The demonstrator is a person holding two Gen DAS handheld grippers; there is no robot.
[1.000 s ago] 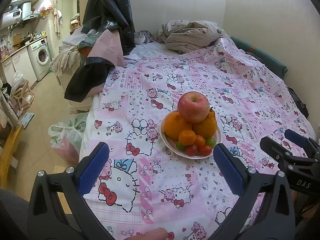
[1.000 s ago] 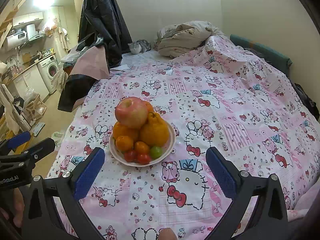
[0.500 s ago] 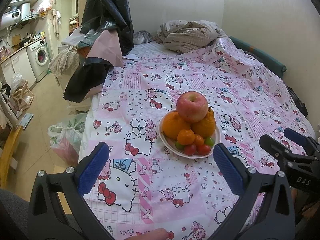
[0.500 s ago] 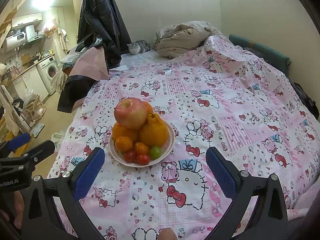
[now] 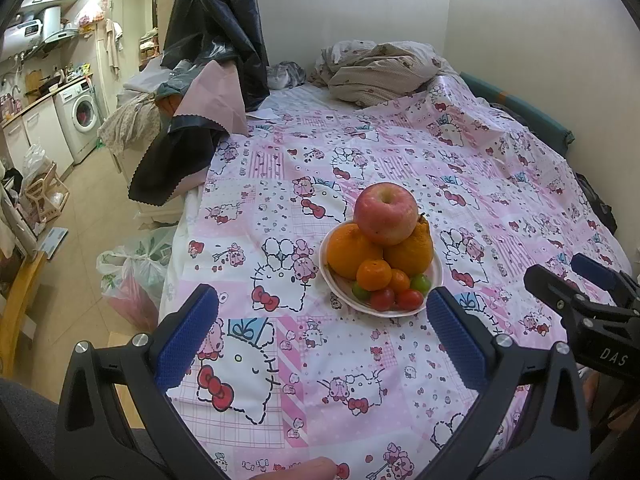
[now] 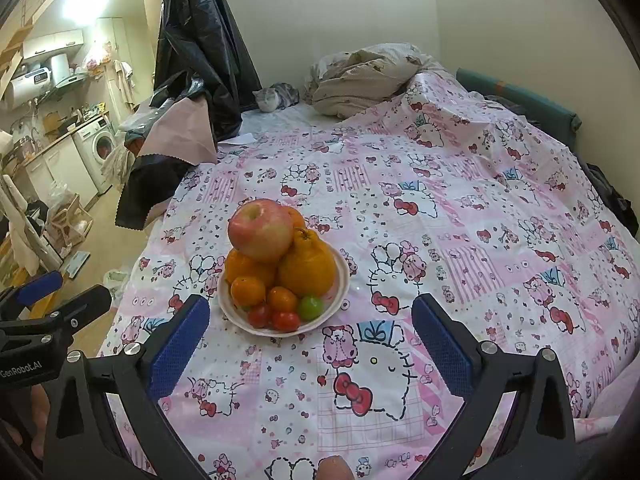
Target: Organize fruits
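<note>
A white plate (image 5: 437, 276) (image 6: 343, 276) stands on the pink cartoon-print bedspread, piled with fruit. A red apple (image 5: 386, 214) (image 6: 261, 229) tops the pile, resting on large oranges (image 5: 350, 249) (image 6: 307, 267). Small mandarins (image 5: 373, 275), red cherry tomatoes (image 5: 409, 299) (image 6: 285, 321) and green ones (image 6: 311, 307) lie at the near side. My left gripper (image 5: 322, 332) is open, short of the plate and nothing between its blue pads. My right gripper (image 6: 310, 338) is open too, just short of the plate. Each gripper shows at the edge of the other's view.
A crumpled blanket (image 5: 380, 70) and a grey cat (image 6: 276, 97) lie at the bed's far end. Dark and pink cloths (image 5: 192, 136) hang over the left bed edge. Plastic bags (image 5: 134, 272) sit on the floor; a washing machine (image 5: 82, 116) stands at far left.
Both grippers have crept slightly towards the plate; the fruit pile sits a little lower and nearer in each view. Both stay open.
</note>
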